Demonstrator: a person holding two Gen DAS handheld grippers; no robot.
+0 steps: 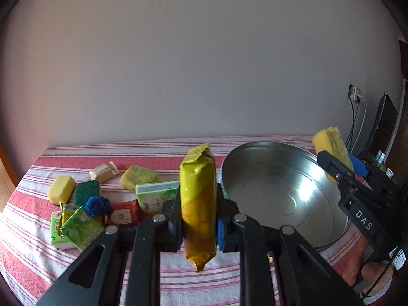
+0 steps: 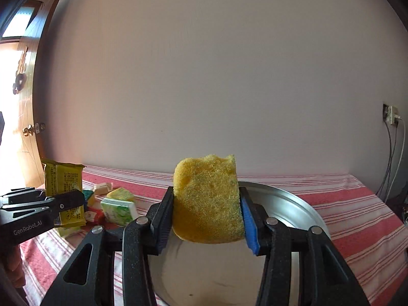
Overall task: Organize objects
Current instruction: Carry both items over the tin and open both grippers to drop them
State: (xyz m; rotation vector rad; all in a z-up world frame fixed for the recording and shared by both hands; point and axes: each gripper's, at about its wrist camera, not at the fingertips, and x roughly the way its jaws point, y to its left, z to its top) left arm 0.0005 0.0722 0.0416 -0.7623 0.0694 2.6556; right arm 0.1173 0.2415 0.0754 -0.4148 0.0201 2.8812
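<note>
Striped red-and-white cloth (image 1: 178,280) covers the surface before a plain wall. Left gripper (image 1: 199,225) clamps an upright yellow snack packet (image 1: 199,204) just left of the steel basin (image 1: 280,191). Right gripper (image 2: 207,216) squeezes a yellow sponge (image 2: 206,201) above the basin's near rim. Loose sponges and tissue packs (image 1: 155,199) lie clustered at far left.

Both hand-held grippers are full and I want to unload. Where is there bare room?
Inside the metal basin, which looks empty, and on the striped cloth right of it. The pile of packets and sponges left of the basin is crowded.
</note>
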